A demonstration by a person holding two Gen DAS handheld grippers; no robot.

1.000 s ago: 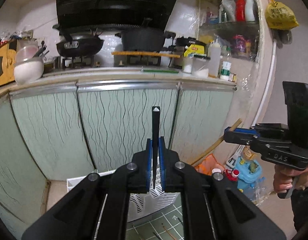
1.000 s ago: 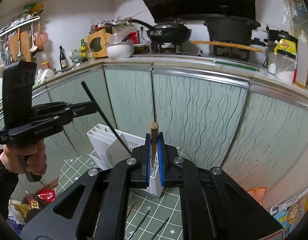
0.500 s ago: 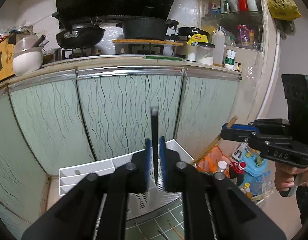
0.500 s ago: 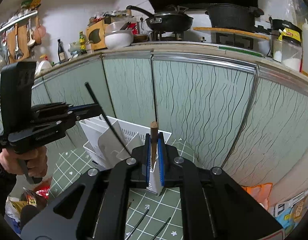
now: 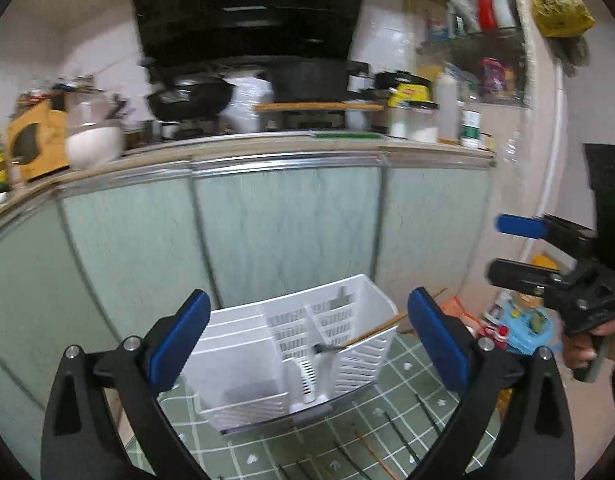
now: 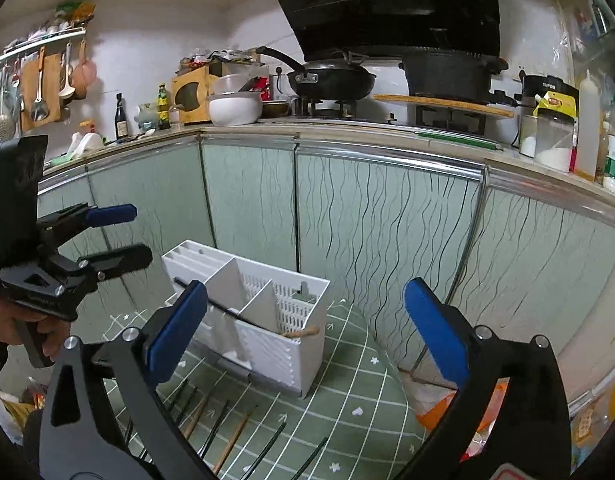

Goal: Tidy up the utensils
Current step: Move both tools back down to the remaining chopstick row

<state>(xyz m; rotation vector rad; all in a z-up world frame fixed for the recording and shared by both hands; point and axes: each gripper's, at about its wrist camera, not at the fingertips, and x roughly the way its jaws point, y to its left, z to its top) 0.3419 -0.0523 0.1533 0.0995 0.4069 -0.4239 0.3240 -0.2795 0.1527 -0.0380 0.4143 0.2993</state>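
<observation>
In the left wrist view, the left hand-held gripper had just opened wide, with nothing between its blue pads. The white plastic slotted utensil holder stood beyond it on the green grid mat, and a brown wooden chopstick leaned in its right part.

In the right wrist view, the right hand-held gripper had just opened wide too, holding nothing. A thin black chopstick lay slanted across the holder, and loose chopsticks lay on the near mat.

My left wrist camera looks forward and slightly down between my open jaws, close above the white utensil caddy on the green grid mat, facing the kitchen cabinet doors. My right wrist camera takes the same low, close stance from further right, seeing the caddy at an angle. Both share caddy, mat, cabinets and the stove-top pans; each catches the other gripper at its frame edge.
</observation>
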